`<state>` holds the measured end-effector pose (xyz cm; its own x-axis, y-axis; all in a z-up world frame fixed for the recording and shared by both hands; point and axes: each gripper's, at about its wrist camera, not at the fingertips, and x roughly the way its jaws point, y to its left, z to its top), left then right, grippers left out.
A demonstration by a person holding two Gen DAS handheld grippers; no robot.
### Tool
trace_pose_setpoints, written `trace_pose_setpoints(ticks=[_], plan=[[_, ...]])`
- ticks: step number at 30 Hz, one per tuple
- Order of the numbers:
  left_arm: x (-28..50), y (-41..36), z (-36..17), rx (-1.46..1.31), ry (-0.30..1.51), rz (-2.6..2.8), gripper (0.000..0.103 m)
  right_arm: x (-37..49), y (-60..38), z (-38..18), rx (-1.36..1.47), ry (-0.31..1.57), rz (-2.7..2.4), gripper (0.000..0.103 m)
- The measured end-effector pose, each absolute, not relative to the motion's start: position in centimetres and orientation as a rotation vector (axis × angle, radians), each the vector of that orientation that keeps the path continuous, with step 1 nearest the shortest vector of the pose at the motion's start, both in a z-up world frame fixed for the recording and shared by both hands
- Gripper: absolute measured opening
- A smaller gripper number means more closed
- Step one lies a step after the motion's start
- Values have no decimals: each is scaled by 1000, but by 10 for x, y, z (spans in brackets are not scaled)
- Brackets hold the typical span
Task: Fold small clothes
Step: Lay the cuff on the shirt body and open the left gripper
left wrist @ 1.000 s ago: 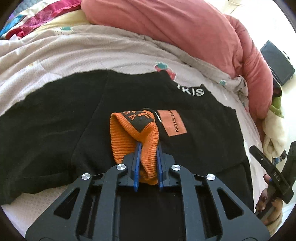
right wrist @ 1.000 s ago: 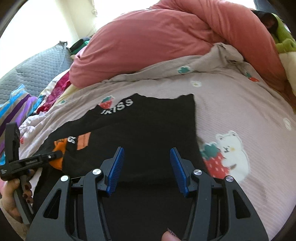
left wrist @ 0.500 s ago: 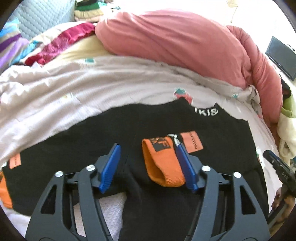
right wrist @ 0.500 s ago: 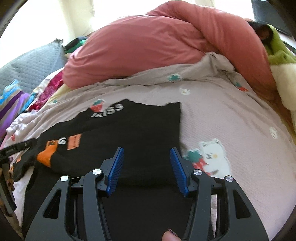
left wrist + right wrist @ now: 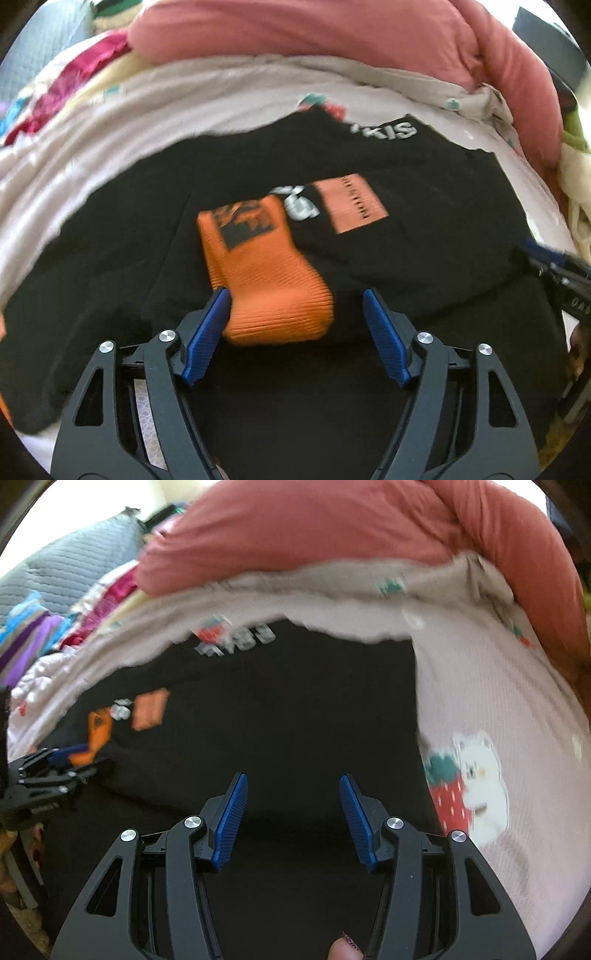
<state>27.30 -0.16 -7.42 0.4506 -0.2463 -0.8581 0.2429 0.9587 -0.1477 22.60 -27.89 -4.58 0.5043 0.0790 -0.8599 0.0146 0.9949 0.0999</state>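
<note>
Strawberry-print bedsheet [image 5: 491, 686] (pink duvet [image 5: 332, 528] behind) bears black garment [image 5: 295, 716].

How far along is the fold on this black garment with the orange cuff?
Done: the orange cuff lies folded in on the black garment, which is spread on the bed sheet. In hand: nothing; the left gripper has its jaws open around the cuff's end, and the right gripper hovers open above black cloth. Left: apparently the other side and the final folds.

Right hand-held gripper [image 5: 293, 794] spread open, over black garment [image 5: 295, 709], strawberry-print sheet [image 5: 498, 701]
</note>
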Motion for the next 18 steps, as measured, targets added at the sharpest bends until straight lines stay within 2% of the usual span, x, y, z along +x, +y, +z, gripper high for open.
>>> trace_pose_setpoints(ticks=[3,7,8,11,14,15,16,17,18], plan=[[272,1,-74,-29,1057,-309,67,223,-290,-53,156,1044,48,51],[267,0,-72,-29,1059,-315,75,218,-293,-49,187,1026,46,51],[267,2,-69,-36,1059,-315,79,216,-292,-46,183,1019,46,53],[263,9,-57,-82,1044,-320,81,207,-289,-40,193,995,61,65],[259,16,-44,-101,1011,-303,93,201,-288,-35,198,978,64,66],[258,19,-41,-106,1003,-301,93,200,-288,-34,202,974,67,68],[256,21,-38,-113,995,-297,93,198,-288,-33,209,967,70,77],[255,24,-35,-121,988,-294,93,197,-288,-31,216,960,71,81],[254,26,-32,-124,984,-289,93,196,-287,-29,222,955,74,81]])
